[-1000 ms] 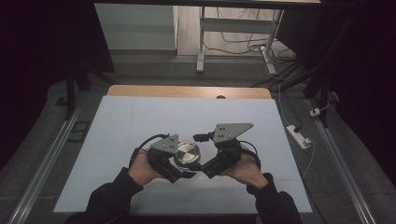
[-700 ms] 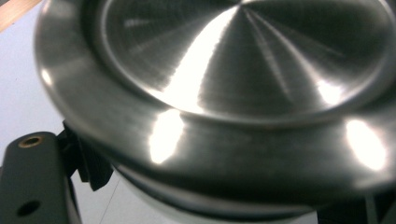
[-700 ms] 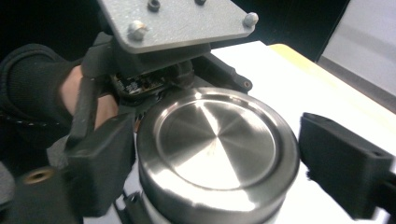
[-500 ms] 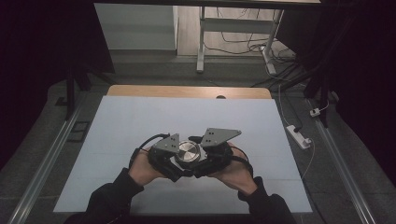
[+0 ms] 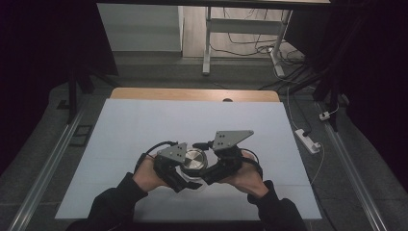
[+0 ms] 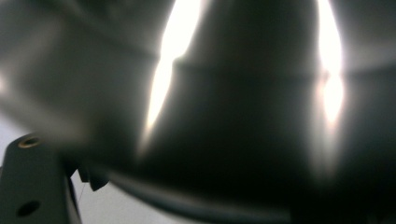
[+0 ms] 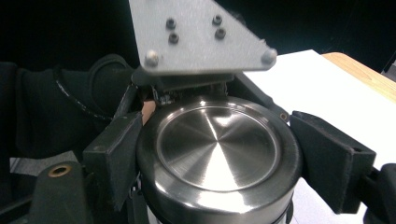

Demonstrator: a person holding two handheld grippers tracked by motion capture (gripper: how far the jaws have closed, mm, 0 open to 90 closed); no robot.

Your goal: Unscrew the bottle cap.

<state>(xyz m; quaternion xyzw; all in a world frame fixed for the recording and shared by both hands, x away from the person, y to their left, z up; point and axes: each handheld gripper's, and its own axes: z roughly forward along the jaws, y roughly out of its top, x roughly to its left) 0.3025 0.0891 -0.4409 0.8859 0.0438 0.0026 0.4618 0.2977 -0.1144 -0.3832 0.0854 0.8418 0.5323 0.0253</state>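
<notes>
Steel canister (image 5: 194, 160) sits low and near the middle of the white surface (image 5: 144, 125), caught between both tools, its round brushed lid facing up. In the high view the left tool (image 5: 180, 166) comes at it from the left and the right tool (image 5: 216, 163) from the right, each carried by a hand in a dark sleeve, a grey three-cornered plate on top of each. The right gripper view shows the canister (image 7: 217, 154) with a black jaw pressed against either side of its rim; those jaws have just been closing and now clamp the lid edge. The left gripper view is taken up by the blurred, shiny wall of the canister (image 6: 224, 130) right at the lens, and the left tool is closed on it too.
</notes>
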